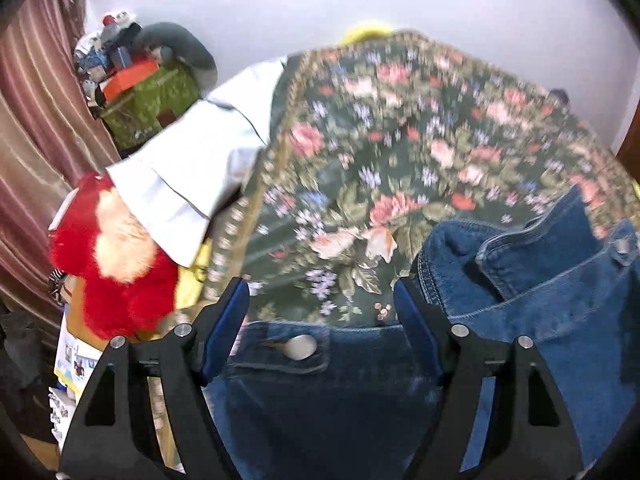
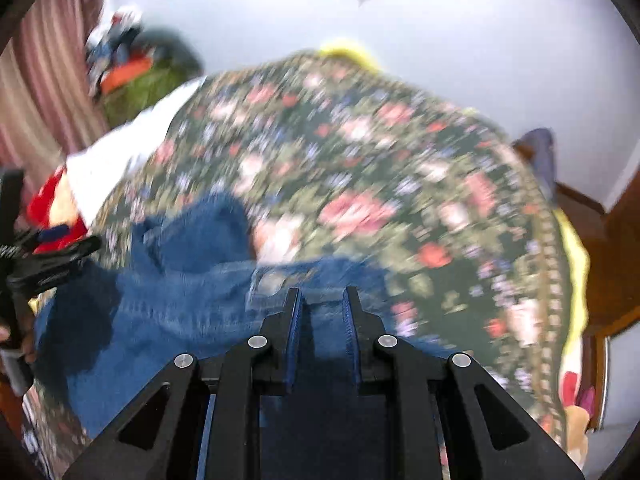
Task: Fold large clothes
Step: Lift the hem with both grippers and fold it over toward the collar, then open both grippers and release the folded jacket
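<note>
A blue denim jacket [image 1: 540,300] lies crumpled on a bed with a dark floral bedspread [image 1: 400,140]. In the left wrist view my left gripper [image 1: 320,286] stands wide open over the jacket's edge. A buttoned flap [image 1: 300,346] shows between its fingers, and the pads do not press the cloth. In the right wrist view my right gripper [image 2: 323,292] is shut on a fold of the denim jacket [image 2: 160,312], which trails to the left over the floral bedspread [image 2: 360,160]. The left gripper [image 2: 76,248] shows at the left edge. Both views are motion-blurred.
A red plush toy [image 1: 112,264] and a white folded cloth [image 1: 188,172] sit at the bed's left side, with a cluttered green box [image 1: 152,100] and a striped curtain [image 1: 36,120] behind. A yellow blanket edge [image 2: 576,256] and a wooden frame [image 2: 616,240] border the right.
</note>
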